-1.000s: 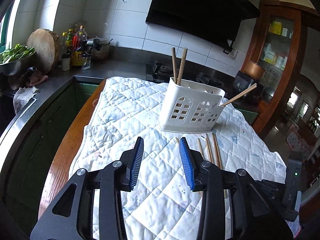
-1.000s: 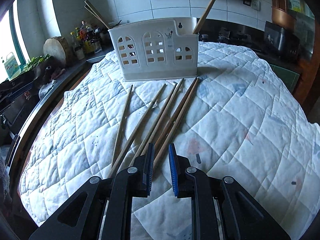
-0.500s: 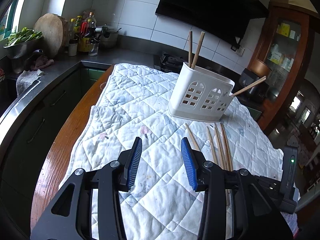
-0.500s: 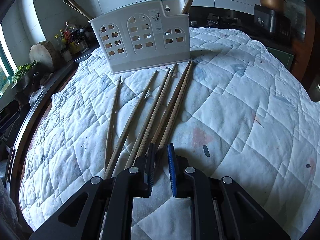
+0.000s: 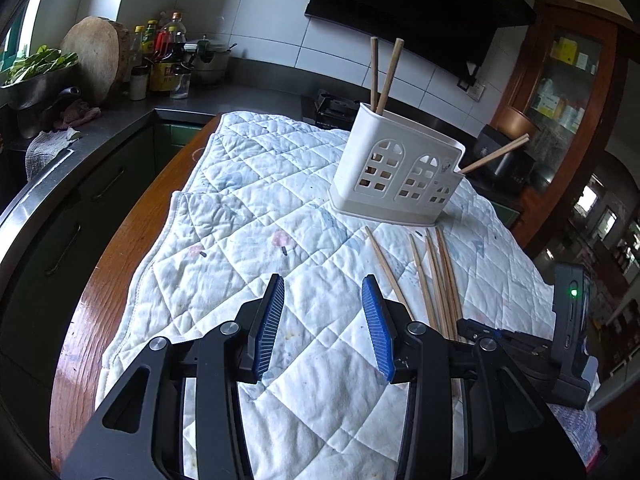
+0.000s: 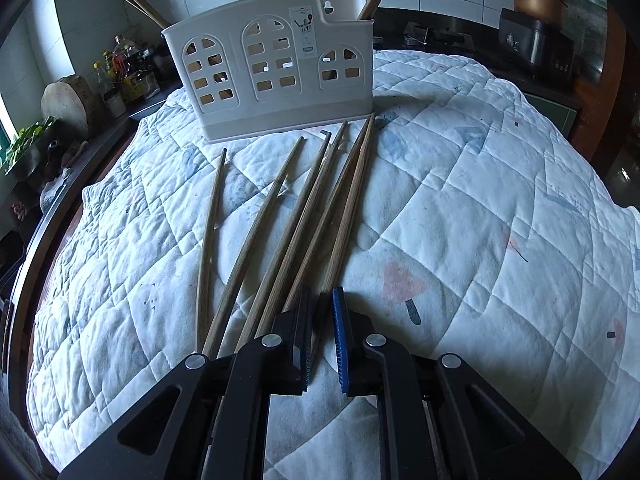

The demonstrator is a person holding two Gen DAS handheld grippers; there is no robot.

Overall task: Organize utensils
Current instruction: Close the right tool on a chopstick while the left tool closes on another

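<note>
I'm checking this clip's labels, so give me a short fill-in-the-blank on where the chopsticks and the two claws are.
1. The loose chopsticks lie on the quilted ____.
2. The white holder already has ____ chopsticks standing in it.
3. The right claw has been closing, with the end of a ____ between its pads.
4. The left claw hovers with ____ between its pads.

Missing words: cloth; three; chopstick; nothing
</note>
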